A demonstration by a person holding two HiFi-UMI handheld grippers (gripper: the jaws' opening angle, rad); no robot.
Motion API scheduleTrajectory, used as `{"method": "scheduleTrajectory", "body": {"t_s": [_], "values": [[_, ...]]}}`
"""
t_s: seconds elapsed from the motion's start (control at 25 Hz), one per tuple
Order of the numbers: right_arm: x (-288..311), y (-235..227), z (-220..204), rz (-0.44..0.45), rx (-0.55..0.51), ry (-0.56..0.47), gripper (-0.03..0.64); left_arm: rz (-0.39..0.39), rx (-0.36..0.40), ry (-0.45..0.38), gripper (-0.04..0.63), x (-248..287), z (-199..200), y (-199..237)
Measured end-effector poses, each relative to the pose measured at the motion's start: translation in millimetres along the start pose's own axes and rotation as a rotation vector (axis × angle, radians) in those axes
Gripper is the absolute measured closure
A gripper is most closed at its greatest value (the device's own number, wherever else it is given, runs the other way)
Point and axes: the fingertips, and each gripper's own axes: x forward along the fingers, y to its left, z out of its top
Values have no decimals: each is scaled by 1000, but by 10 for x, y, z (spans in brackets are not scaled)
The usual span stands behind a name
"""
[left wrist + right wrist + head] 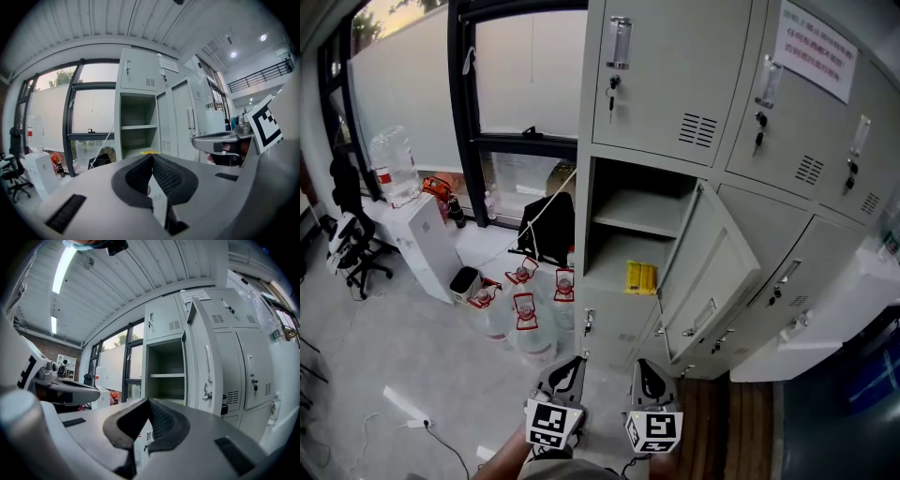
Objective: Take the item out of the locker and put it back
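A grey locker stands with its door swung out to the right. On its lower shelf lies a yellow item; the left gripper view shows only the yellow item's top edge above the jaws. My left gripper is low in the head view, well short of the locker, shut with nothing between its pads. My right gripper is beside it, also shut and empty, its pads touching at the tips. In the right gripper view the open locker lies straight ahead.
Several water jugs with red caps stand on the floor left of the locker, next to a black bag. A white water dispenser and an office chair are further left. More closed lockers fill the right side.
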Motion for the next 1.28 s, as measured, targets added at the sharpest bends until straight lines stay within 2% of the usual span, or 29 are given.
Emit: {"method": "scheduleTrajectory", "body": {"t_s": [1.28], "values": [[80, 0, -62, -16, -2, 27, 600, -29, 20, -6, 572, 122, 27, 30]]}}
